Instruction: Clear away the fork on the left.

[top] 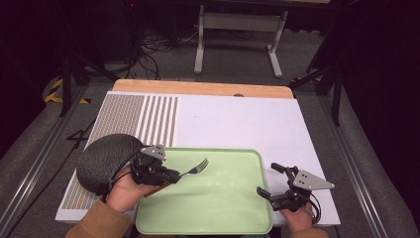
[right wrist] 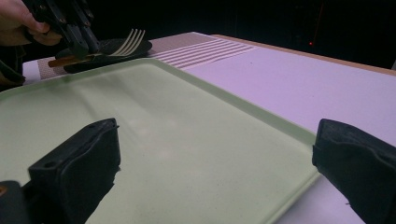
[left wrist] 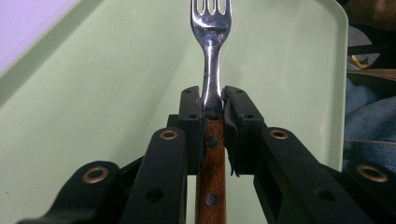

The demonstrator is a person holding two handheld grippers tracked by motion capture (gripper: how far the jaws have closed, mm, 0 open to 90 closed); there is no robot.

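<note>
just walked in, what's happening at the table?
A person holds a gripper in each hand. The left gripper is shut on a metal fork with a wooden handle, carrying it over the left part of the pale green plastic tray. The right gripper waits open at the tray's right edge. A dark round woven mat lies left of the tray.

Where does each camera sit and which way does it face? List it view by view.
High view: above the person's side, looking forward and down on the pale green plastic tray; both hands and grippers show.
Left gripper view: on the left gripper, looking along its jaws, shut on the wooden-handled metal fork.
Right gripper view: on the right gripper, jaws open, facing across the tray.
All views share the tray and the fork.
</note>
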